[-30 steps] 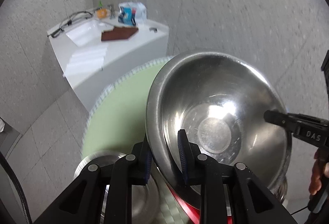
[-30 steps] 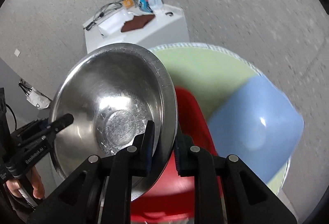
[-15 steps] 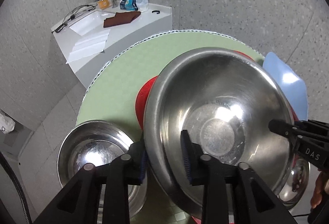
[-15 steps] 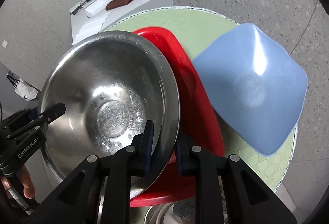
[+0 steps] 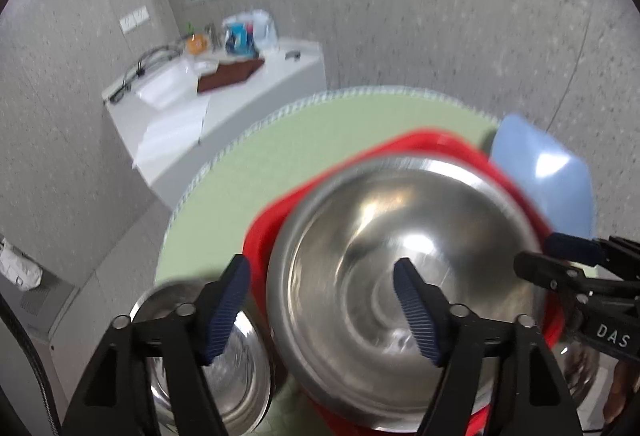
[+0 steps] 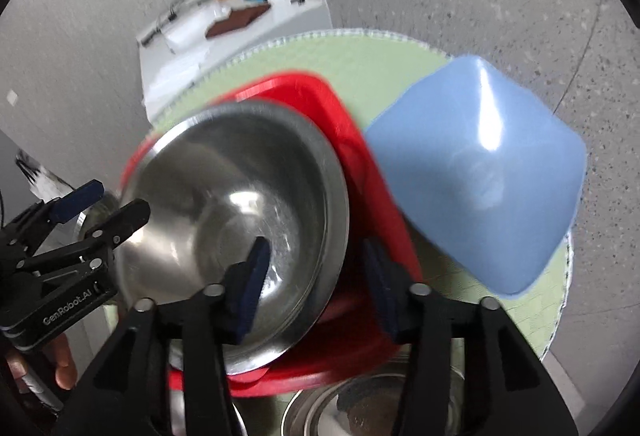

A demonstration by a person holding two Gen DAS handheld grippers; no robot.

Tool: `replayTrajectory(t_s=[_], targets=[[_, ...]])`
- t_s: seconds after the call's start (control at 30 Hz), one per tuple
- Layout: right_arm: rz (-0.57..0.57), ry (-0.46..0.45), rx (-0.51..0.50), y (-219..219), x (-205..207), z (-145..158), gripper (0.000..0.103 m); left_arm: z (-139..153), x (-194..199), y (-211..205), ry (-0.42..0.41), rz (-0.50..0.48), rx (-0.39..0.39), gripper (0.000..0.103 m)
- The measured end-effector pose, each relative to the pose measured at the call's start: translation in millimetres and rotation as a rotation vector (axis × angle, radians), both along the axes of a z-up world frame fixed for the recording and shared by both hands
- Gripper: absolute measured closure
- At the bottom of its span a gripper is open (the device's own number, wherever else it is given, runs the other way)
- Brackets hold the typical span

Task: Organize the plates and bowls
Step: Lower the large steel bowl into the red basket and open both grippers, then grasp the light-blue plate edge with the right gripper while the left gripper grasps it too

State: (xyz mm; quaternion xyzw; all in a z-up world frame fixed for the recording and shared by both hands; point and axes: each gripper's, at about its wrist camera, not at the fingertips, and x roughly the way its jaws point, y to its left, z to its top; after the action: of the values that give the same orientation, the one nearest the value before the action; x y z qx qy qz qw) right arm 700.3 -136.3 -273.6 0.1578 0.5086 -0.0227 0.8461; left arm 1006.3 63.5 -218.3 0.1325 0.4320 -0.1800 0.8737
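A large steel bowl (image 5: 400, 288) (image 6: 240, 204) rests on a red plate (image 5: 272, 232) (image 6: 360, 196) on the round green table (image 5: 280, 140). My left gripper (image 5: 322, 302) is open, its fingers either side of the bowl's left rim. My right gripper (image 6: 316, 280) is open, its fingers either side of the bowl's right rim. A blue square plate (image 6: 480, 176) (image 5: 544, 172) lies to the right of the red plate. A second steel bowl (image 5: 240, 372) sits at the table's near left. A third steel bowl (image 6: 360, 408) sits at the near edge.
A white counter (image 5: 224, 104) with a sink, a brown cloth and bottles stands behind the table against the grey wall. Speckled grey floor surrounds the table.
Both grippers were shut on the large steel bowl's rim and carried it down over the red plate. Now both have opened and the bowl sits on the plate.
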Motion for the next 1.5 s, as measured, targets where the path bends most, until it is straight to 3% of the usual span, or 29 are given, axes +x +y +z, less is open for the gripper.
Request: replayTrajectory(t_s=[0.13, 0.23, 0.33, 0.4, 0.47, 0.63, 0.77, 0.83, 0.93, 0.97, 1.03, 1.13, 1.27, 1.37, 1.5], targets=[[-0.059, -0.070, -0.008, -23, -13, 24, 0.040, 23, -6, -18, -0.029, -0.062, -0.053, 0.013], [-0.152, -0.113, -0.022, -55, -26, 36, 0.034, 30, -1, -48, -0.015, -0.142, -0.068, 0.012], [-0.270, -0.125, -0.046, -93, -41, 37, 0.034, 34, 8, -89, -0.005, -0.230, -0.059, 0.006], [-0.357, -0.109, -0.043, -121, -50, 29, 0.034, 32, 14, -111, 0.007, -0.287, -0.049, 0.004], [-0.434, -0.079, -0.039, -145, -59, 16, 0.034, 20, 19, -144, 0.035, -0.343, 0.007, 0.004], [-0.510, -0.004, 0.039, -175, -61, -23, 0.034, -18, 38, -199, 0.082, -0.407, 0.118, 0.005], [-0.508, 0.029, 0.147, -175, -48, -54, 0.039, -56, 52, -229, 0.168, -0.408, 0.220, 0.018], [-0.511, 0.040, 0.220, -175, -43, -67, 0.055, -72, 60, -244, 0.210, -0.410, 0.259, 0.043], [-0.499, 0.044, 0.284, -173, -39, -81, 0.080, -88, 66, -258, 0.250, -0.429, 0.290, 0.057], [-0.495, 0.038, 0.299, -171, -38, -82, 0.084, -91, 69, -263, 0.265, -0.444, 0.281, 0.071], [-0.484, 0.009, 0.331, -172, -41, -81, 0.093, -92, 78, -271, 0.268, -0.452, 0.252, 0.075], [-0.490, -0.005, 0.295, -170, -42, -71, 0.093, -85, 77, -270, 0.242, -0.462, 0.212, 0.078], [-0.491, -0.076, 0.243, -171, -55, -40, 0.093, -49, 70, -255, 0.196, -0.471, 0.105, 0.081], [-0.459, -0.131, 0.190, -164, -57, -4, 0.093, -8, 61, -222, 0.128, -0.456, 0.045, 0.080], [-0.388, -0.194, 0.156, -144, -56, 38, 0.093, 26, 53, -172, 0.080, -0.393, -0.020, 0.080]])
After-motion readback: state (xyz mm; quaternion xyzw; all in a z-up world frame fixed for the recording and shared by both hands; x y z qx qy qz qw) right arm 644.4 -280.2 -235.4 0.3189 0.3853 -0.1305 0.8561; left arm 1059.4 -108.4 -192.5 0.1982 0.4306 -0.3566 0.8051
